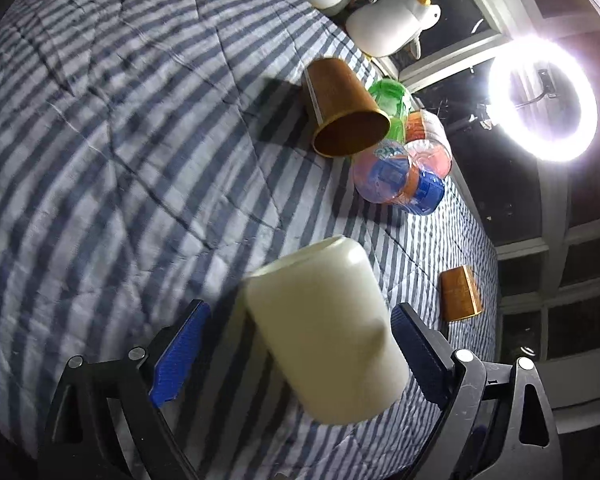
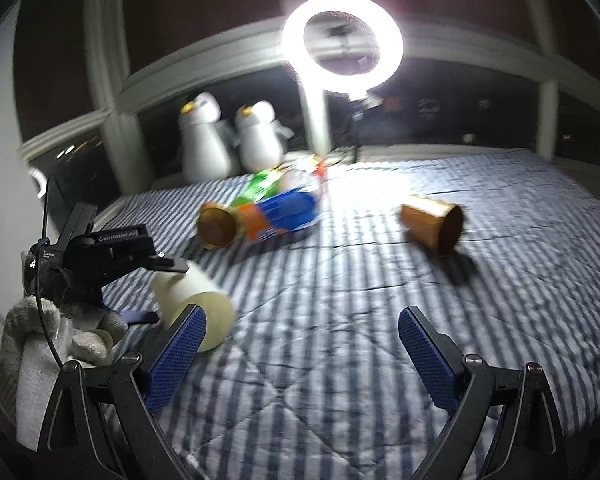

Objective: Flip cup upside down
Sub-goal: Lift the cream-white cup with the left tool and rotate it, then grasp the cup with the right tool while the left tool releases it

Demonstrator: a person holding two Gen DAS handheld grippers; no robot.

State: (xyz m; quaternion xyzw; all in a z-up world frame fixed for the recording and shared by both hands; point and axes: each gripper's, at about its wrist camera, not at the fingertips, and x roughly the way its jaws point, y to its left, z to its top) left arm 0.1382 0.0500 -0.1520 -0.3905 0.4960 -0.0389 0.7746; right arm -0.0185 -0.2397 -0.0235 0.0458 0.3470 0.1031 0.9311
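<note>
A cream-white cup lies tilted between the blue pads of my left gripper. The jaws stand wide, with a gap showing on each side of the cup. In the right wrist view the same cup sits under the left gripper's black body on the striped bed. My right gripper is open and empty above the bed. Two brown cups lie on their sides: one near the bottles, one apart.
Plastic bottles lie in a heap at the bed's far side. White penguin plush toys stand by the window. A bright ring light stands beyond the bed edge.
</note>
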